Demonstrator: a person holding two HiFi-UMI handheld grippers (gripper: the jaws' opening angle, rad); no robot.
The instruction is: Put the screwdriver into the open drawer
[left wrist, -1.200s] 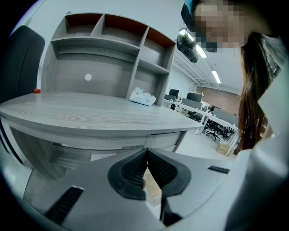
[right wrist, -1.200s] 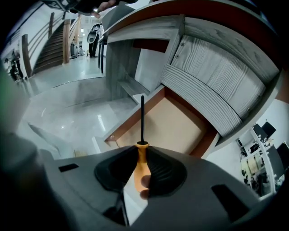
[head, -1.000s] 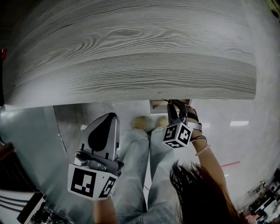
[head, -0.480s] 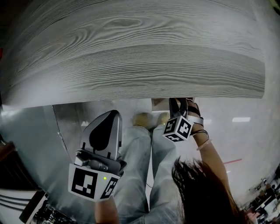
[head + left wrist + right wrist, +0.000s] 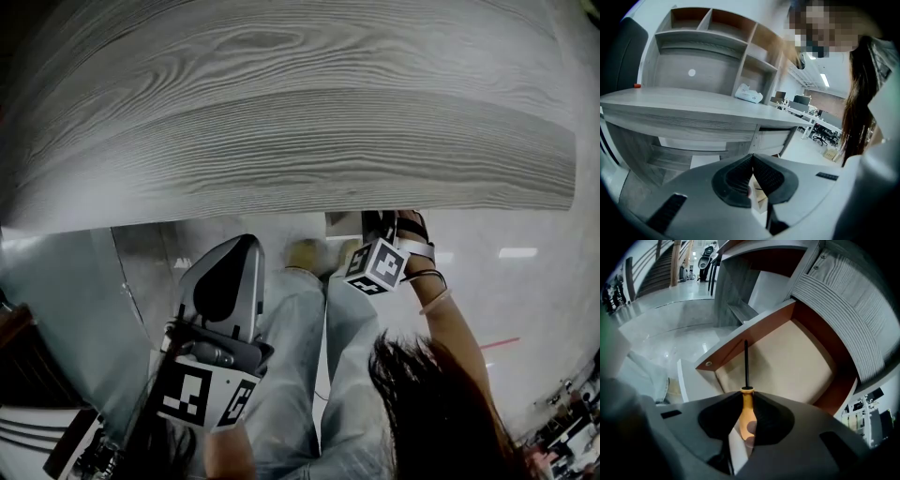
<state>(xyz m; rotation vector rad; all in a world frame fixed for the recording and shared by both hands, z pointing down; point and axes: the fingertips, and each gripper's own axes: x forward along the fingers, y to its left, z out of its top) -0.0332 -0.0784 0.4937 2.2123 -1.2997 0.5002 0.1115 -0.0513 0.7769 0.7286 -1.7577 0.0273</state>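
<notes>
My right gripper is shut on the screwdriver, an orange handle with a thin black shaft that points ahead over the open drawer. The drawer has reddish-brown walls and a bare beige bottom. In the head view the right gripper reaches under the desk's front edge, where a corner of the drawer shows. My left gripper hangs lower left above the person's legs, jaws together with nothing between them; in its own view the left gripper faces the desk.
A grey wood-grain desk top fills the upper head view. The person's jeans and shoes are below the desk. Shelving stands behind the desk, with a white bag on the top.
The right gripper has moved slightly up and further under the desk edge with the screwdriver. The left gripper has barely shifted.
</notes>
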